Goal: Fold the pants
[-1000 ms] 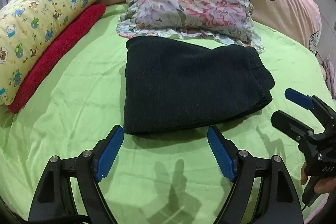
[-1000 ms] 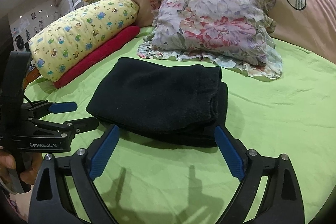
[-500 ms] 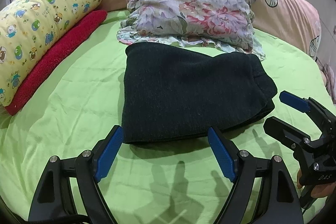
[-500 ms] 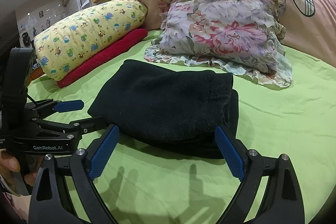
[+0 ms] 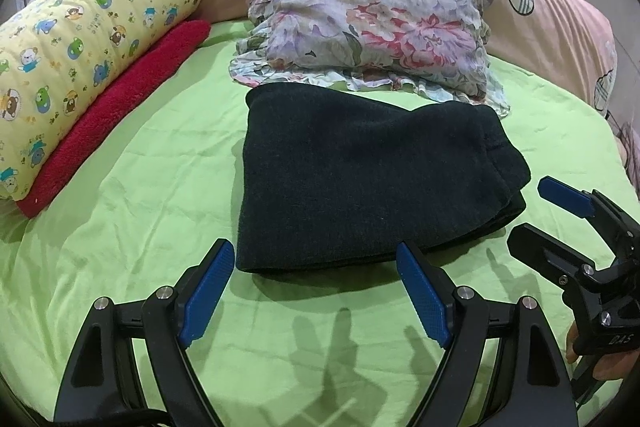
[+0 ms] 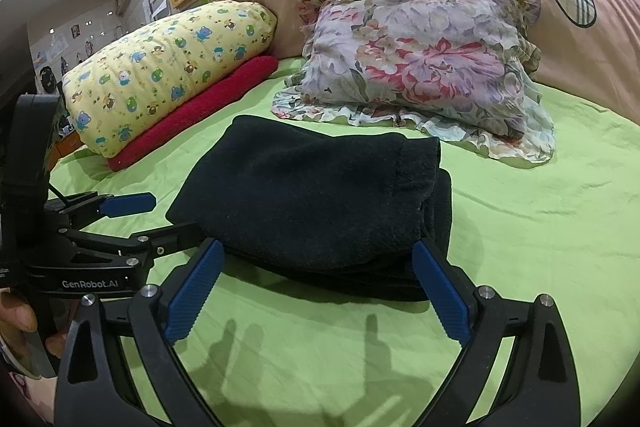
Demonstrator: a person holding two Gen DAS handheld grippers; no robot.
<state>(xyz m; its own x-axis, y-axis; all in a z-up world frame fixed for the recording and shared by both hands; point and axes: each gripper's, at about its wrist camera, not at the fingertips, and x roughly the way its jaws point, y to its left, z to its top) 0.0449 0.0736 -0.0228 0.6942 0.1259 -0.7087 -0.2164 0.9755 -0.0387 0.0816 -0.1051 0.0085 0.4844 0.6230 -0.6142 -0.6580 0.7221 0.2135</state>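
The dark pants (image 5: 360,179) lie folded into a thick rectangle on the green bedsheet (image 5: 140,187); they also show in the right wrist view (image 6: 320,203). My left gripper (image 5: 316,287) is open and empty, just short of the fold's near edge. My right gripper (image 6: 316,287) is open and empty, its fingertips (image 6: 440,283) close to the bundle's near edge. The right gripper shows in the left wrist view (image 5: 552,219) beside the pants' right end, and the left gripper shows in the right wrist view (image 6: 152,215) at their left corner.
A floral pillow (image 5: 368,27) lies just behind the pants. A yellow cartoon-print pillow (image 5: 80,67) rests on a red rolled towel (image 5: 120,107) at the left. A large pink bolster (image 5: 540,27) runs along the back. Framed pictures hang on the wall.
Both grippers have moved a little closer to the folded pants, staying open. The pants have not moved.
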